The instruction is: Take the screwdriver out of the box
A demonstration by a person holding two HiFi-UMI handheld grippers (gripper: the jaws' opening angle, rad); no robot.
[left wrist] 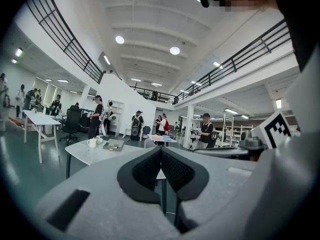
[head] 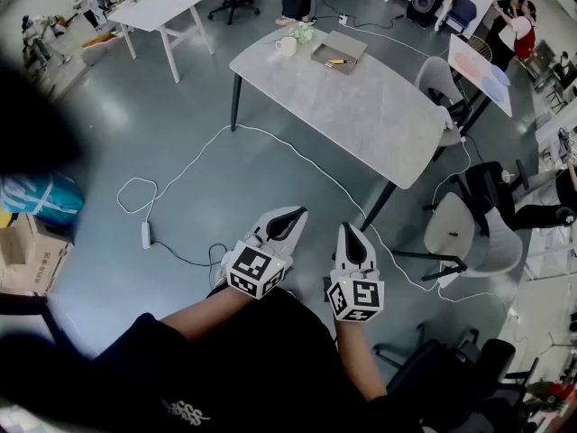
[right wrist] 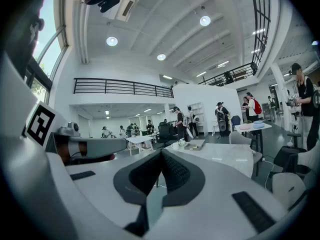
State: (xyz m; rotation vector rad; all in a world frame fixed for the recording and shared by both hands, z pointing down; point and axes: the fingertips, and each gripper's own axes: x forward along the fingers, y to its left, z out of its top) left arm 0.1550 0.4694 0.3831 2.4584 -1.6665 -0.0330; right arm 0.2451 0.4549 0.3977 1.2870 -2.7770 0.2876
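Note:
A flat grey box (head: 339, 50) lies open at the far end of a grey marble table (head: 379, 115), well ahead of me. Inside it lies the screwdriver (head: 336, 61), showing a yellow handle. Both grippers hover low in front of my body, over the floor and far short of the table. The left gripper (head: 290, 216) is shut with nothing between its pads, and so is the right gripper (head: 351, 231). In the left gripper view the box (left wrist: 113, 144) shows small beyond the shut left gripper (left wrist: 161, 150). The right gripper view shows the box (right wrist: 195, 144) past the right gripper (right wrist: 161, 154).
A white mug (head: 287, 46) stands beside the box. A white cable (head: 270, 147) and a power strip (head: 145, 234) trail over the floor between me and the table. Chairs (head: 469, 233) crowd the right, cardboard boxes (head: 32, 251) the left. People stand at the back.

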